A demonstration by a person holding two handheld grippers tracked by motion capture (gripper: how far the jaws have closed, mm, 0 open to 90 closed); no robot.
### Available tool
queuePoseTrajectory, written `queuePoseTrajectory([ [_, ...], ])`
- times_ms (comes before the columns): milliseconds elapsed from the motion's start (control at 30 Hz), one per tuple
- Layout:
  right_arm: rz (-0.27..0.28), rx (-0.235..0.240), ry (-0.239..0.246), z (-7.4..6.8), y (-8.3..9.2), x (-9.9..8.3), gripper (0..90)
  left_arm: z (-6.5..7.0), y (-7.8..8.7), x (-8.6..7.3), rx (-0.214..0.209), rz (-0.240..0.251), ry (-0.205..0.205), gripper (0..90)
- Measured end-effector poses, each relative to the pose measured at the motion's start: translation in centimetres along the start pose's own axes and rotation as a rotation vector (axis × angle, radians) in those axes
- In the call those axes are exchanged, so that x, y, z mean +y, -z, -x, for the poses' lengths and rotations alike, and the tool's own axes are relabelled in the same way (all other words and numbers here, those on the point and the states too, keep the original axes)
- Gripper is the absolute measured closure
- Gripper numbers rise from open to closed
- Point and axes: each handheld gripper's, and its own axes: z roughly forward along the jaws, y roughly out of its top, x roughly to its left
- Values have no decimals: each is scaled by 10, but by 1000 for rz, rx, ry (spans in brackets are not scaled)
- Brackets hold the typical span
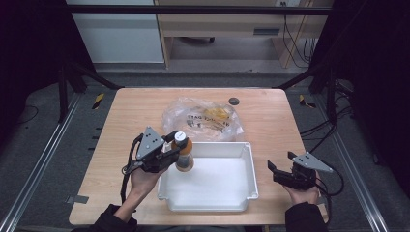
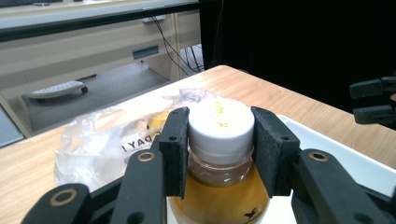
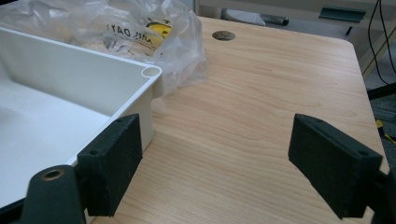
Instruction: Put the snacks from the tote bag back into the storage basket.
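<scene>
Left gripper (image 2: 219, 154) is clenching the bottle (image 2: 219, 186) at its white cap (image 2: 220, 123), as its own view is showing. Right gripper (image 1: 283, 172) is resting released beside the white bin (image 1: 251, 164).

We see a bottle (image 1: 184, 153) with a white cap (image 2: 221, 122) and golden-brown drink inside, and a small black mark low on its clear side. The left gripper (image 1: 177, 147) holding it is black with a grey plate on top. The bin (image 1: 211, 203) under the bottle is plain white. Behind the bin lies a clear bag (image 1: 202, 119) with black letters and something yellow inside. The table (image 1: 270, 116) is light wood with soft brown lines. Right of the bin, the right gripper (image 1: 279, 169) is black too, with brass-coloured rings.
</scene>
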Motion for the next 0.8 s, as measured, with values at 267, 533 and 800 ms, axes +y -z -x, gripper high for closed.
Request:
queuePoseTrajectory([
  [267, -3, 3, -5, 0, 0, 0, 176, 6, -1, -13, -17, -28, 7, 589],
  [533, -2, 2, 0, 0, 0, -1, 178, 11, -5, -22, -28, -53, 17, 589],
  [800, -6, 3, 3, 0, 0, -1, 179, 16, -12, -32, -40, -86, 15, 589],
])
